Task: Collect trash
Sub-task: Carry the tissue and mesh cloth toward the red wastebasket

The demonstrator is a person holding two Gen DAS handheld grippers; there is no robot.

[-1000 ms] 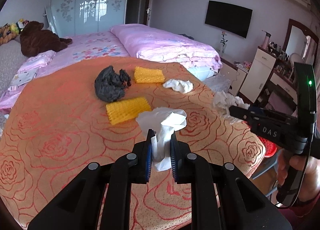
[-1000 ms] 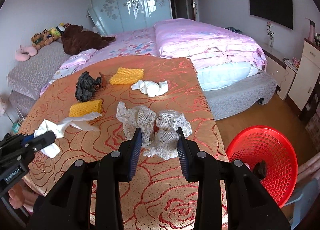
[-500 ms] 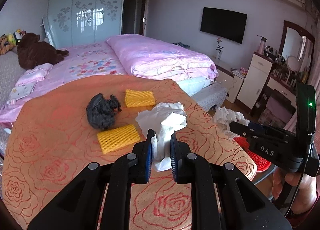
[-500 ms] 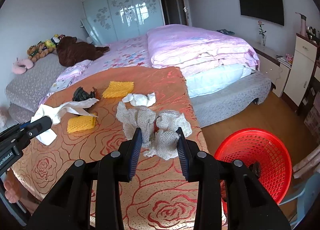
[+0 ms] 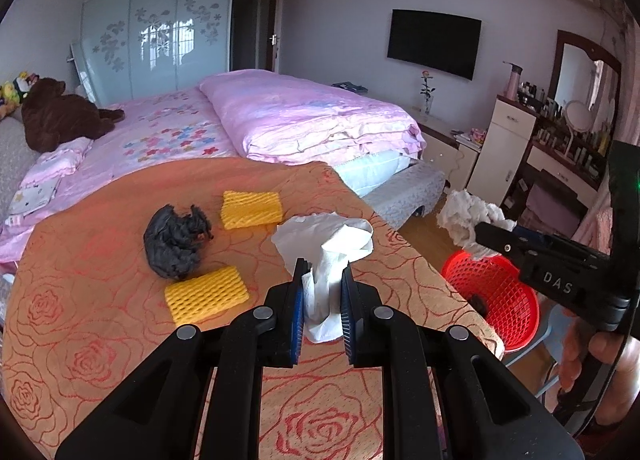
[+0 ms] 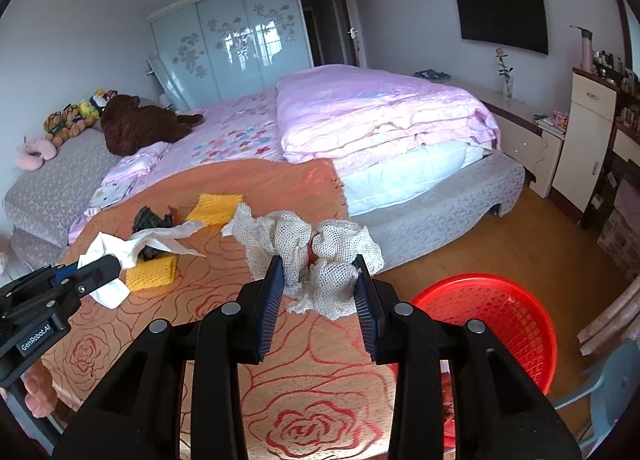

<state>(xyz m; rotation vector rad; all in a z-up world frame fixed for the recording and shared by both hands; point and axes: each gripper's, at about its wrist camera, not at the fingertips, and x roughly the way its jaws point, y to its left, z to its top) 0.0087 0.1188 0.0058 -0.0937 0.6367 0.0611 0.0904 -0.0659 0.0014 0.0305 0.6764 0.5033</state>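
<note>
My left gripper [image 5: 322, 272] is shut on a crumpled white tissue [image 5: 326, 248], held above the orange rose-patterned table [image 5: 100, 324]. My right gripper [image 6: 318, 274] is shut on a wad of white mesh netting [image 6: 320, 248], lifted near the table's right edge. From the left wrist view the right gripper [image 5: 478, 238] shows at the right, over a red basket [image 5: 496, 296] on the floor. On the table lie a crumpled black bag [image 5: 176, 240] and two yellow foam nets [image 5: 206, 294] [image 5: 251, 209]. The red basket [image 6: 492, 324] sits lower right in the right wrist view.
A pink bed [image 5: 280, 124] stands behind the table. A white cabinet [image 5: 500, 152] and a dresser with a mirror [image 5: 584, 84] line the right wall. A hand [image 5: 588, 360] grips the right tool's handle. A blue chair edge [image 6: 608, 376] stands beside the basket.
Both grippers have risen and swung right toward the red basket, each carrying its trash. The white tissue on the table's far side has dropped out of sight behind the held items.
</note>
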